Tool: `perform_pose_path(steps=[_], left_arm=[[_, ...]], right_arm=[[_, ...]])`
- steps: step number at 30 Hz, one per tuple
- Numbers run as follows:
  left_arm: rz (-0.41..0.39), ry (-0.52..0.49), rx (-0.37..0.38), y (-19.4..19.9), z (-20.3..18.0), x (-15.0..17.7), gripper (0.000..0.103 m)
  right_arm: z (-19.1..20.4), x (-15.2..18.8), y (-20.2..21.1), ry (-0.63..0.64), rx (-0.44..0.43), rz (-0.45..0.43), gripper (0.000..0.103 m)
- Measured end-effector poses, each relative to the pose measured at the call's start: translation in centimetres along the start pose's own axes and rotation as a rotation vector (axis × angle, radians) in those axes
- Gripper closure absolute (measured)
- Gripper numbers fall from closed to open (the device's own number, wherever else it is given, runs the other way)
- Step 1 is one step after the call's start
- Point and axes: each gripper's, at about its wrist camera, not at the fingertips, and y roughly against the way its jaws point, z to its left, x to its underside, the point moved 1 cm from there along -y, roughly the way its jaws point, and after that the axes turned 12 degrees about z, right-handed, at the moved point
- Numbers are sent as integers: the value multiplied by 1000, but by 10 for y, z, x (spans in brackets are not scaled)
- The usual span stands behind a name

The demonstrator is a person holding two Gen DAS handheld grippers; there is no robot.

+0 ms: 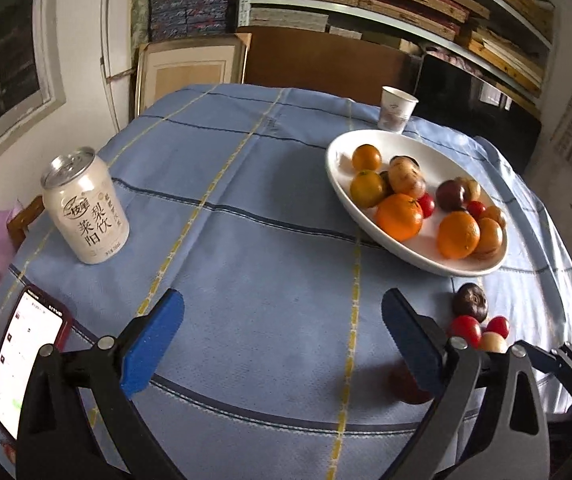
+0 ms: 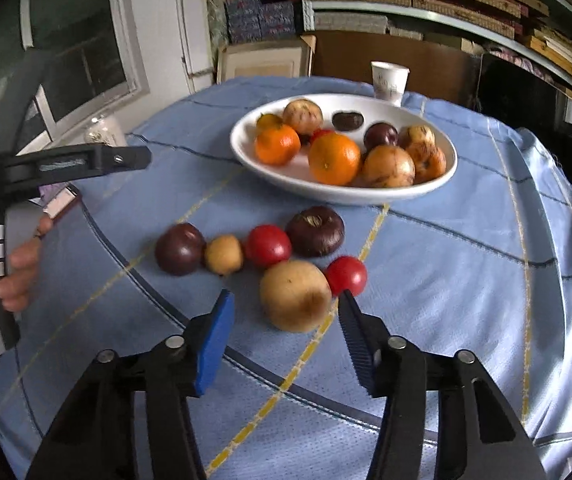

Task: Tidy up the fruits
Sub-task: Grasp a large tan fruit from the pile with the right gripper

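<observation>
Fruits are split between two locations on the worktop, which is covered with a blue checked cloth. A white bowl holds oranges, pale brown fruits, dark purple fruits and small red ones. Six loose fruits lie in a cluster on the cloth in front of the bowl: a dark purple fruit, a small tan fruit, a red fruit, a dark ribbed fruit, a second red fruit and a large tan fruit.

The right claw is released, jaws apart, with the large tan fruit just ahead between its tips; no pad presses on it. The left claw is released, jaws wide over bare cloth. A drink can and a phone lie to its left. A paper cup stands behind the bowl.
</observation>
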Motion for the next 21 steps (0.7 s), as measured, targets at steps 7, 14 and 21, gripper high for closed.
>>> perform_pose_path(steps=[7, 14, 21], left_arm=[[4, -45, 2, 1, -13, 3, 6], [9, -39, 8, -1, -13, 3, 6], [5, -58, -25, -3, -17, 5, 6]], right_arm=[[-4, -4, -9, -28, -19, 7, 53], [0, -9, -14, -19, 6, 10, 58], [7, -7, -13, 21, 63, 21, 60]])
